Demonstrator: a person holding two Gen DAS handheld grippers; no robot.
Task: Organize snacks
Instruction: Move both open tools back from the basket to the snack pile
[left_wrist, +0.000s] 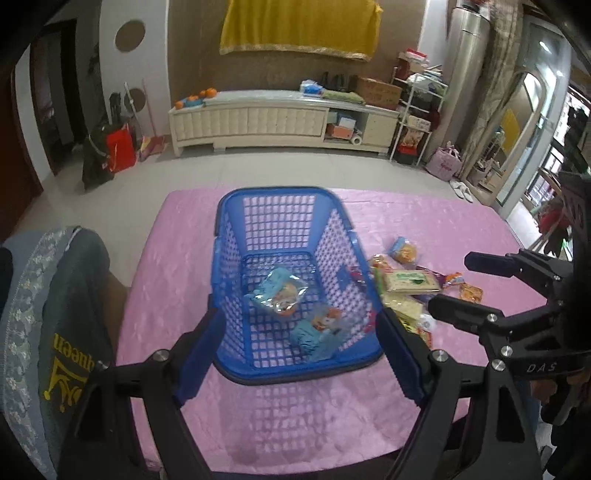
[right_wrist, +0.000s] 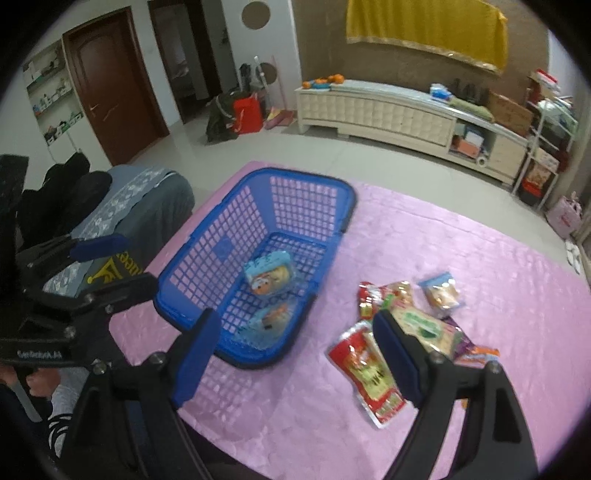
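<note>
The red snack pouch (right_wrist: 369, 373) lies flat on the pink bench (right_wrist: 480, 266), just beside the blue basket (right_wrist: 207, 251). It looks light, crinkly and slippery; I'd pinch a sealed edge. Both my left gripper (left_wrist: 301, 354) and right gripper (right_wrist: 299, 354) have their jaws released, empty.
</note>
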